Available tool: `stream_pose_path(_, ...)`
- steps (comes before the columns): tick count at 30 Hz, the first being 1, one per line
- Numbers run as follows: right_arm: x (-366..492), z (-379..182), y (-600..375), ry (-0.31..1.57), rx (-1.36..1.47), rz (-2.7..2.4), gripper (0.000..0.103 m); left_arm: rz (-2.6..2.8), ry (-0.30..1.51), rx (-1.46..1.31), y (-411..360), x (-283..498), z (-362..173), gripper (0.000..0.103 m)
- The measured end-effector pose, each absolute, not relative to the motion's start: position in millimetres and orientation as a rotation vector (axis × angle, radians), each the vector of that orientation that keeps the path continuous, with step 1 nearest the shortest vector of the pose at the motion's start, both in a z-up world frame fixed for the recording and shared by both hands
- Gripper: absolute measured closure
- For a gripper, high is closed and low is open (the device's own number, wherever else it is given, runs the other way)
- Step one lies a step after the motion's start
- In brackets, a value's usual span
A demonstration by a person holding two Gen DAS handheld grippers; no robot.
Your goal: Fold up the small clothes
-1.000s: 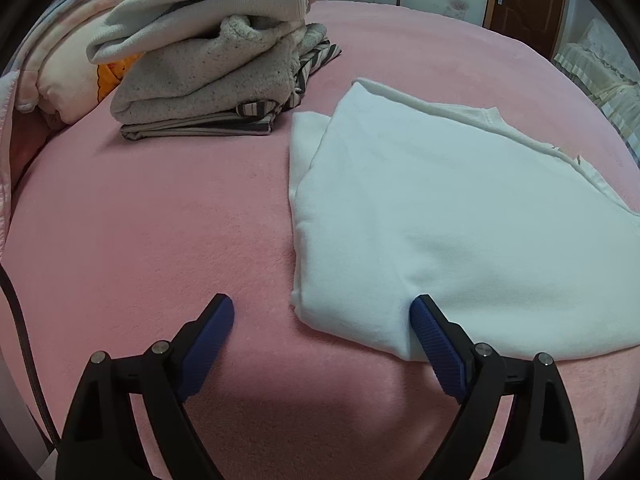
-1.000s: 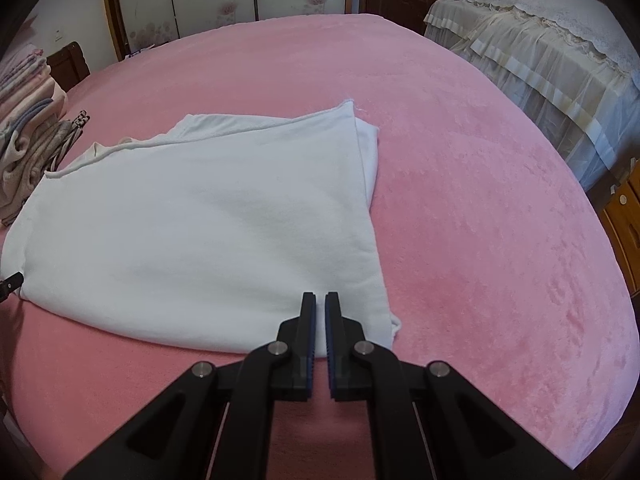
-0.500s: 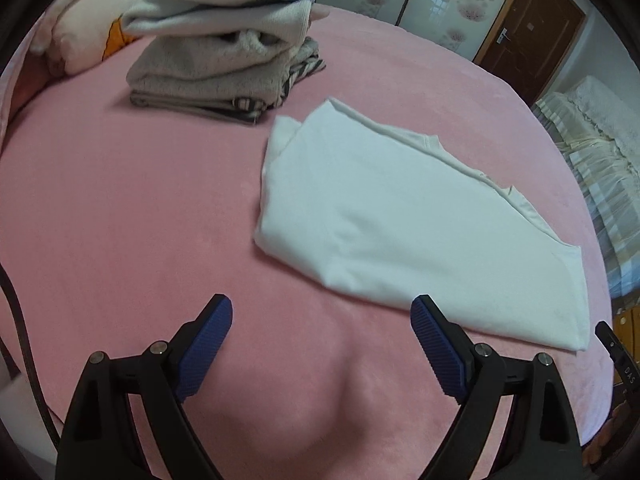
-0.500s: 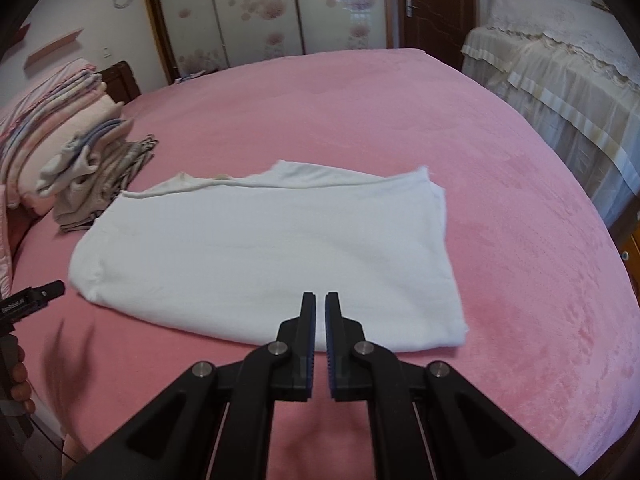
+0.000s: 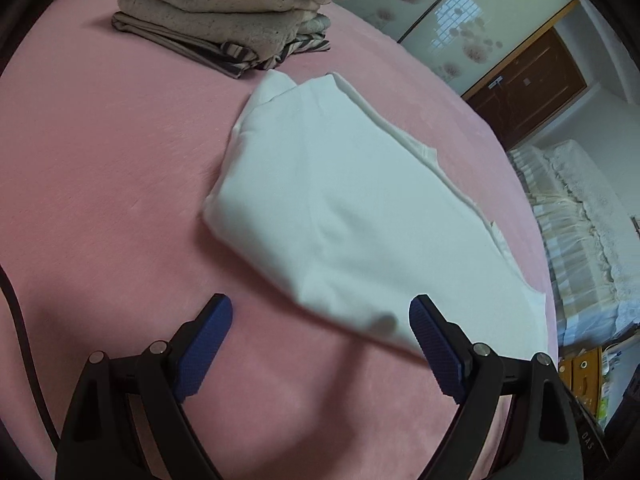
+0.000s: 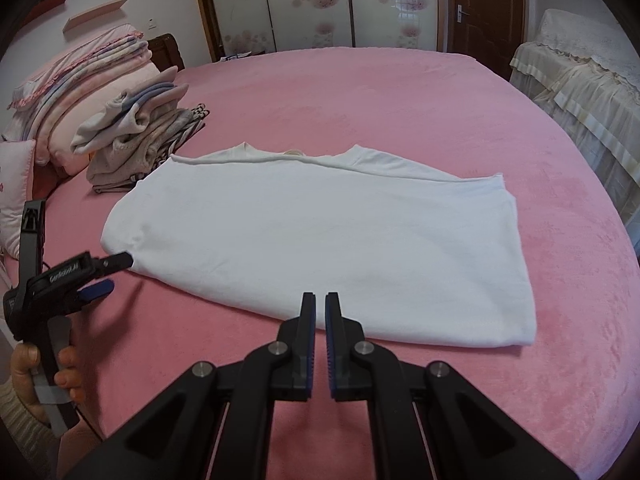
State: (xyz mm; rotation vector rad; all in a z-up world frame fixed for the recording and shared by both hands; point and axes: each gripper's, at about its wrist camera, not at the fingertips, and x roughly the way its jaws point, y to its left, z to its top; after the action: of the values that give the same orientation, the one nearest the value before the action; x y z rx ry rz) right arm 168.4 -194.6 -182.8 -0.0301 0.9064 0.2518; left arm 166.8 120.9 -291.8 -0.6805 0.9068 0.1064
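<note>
Left wrist view: the left gripper (image 5: 320, 320) stands released, its blue pads (image 5: 208, 336) spread wide with bare pink bedspread (image 5: 100, 160) between them. The folded white garment (image 5: 352, 208) lies from the centre toward 4 o'clock; its near edge passes just ahead of the 4 o'clock pad, and whether that pad touches the cloth is hard to tell. At 12 o'clock a pile of folded clothes (image 5: 224, 12) is cut off by the top of the frame. A dark cable (image 5: 24, 344) runs along the 8 o'clock rim, its ends out of sight.

In the right wrist view the right gripper (image 6: 320, 308) is clenched with nothing between its fingers, its tips over the garment's (image 6: 320, 232) near edge at 6 o'clock; contact cannot be judged. The garment sits mid-bed, a neckline along its far edge partly hidden by the fold. At 9 o'clock the left gripper (image 6: 110, 276) appears, one black fingertip at the garment's corner, held by a hand (image 6: 36, 376) cut off by the frame edge. The pile (image 6: 140, 136) sits at 10 o'clock, in front of stacked bedding (image 6: 80, 76). A second bed (image 6: 580, 88) at 2 o'clock is only partly visible.
</note>
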Motion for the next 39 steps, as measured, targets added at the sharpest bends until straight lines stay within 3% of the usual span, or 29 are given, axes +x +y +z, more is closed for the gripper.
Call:
stream_pose_path(16,196.2,-193.8,-159.9,0.877,-0.072,0.273,0.1,0.056,0.814,-0.719,130.1,225.7,-306.1,0.014)
stream_pose_path(17,198.8,-194.1,-157.7,0.875,-0.069,0.28,0.1,0.061,0.811,-0.718,130.6,227.9,-306.0,0.018)
stream_pose_path(19,204.7,-195.2,-152.3,0.873,-0.067,0.291,0.1,0.084,0.806,-0.709,132.9,230.7,-305.5,0.036)
stream_pose_path(21,211.6,-196.2,-145.7,0.866,-0.065,0.296,0.1,0.09,0.803,-0.736,139.4,230.5,-306.7,0.062)
stream_pose_path(24,223.2,-197.3,-134.8,0.859,-0.06,0.302,0.1,0.071,0.794,-0.787,150.3,231.8,-307.9,0.084)
stream_pose_path(28,242.9,-202.0,-120.5,0.869,-0.04,0.301,0.1,0.082,0.783,-0.664,139.5,235.9,-289.5,0.09)
stream_pose_path(39,268.7,-243.3,-92.8,0.951,-0.052,0.259,0.101,0.052,0.674,-0.437,98.1,233.8,-224.6,0.092)
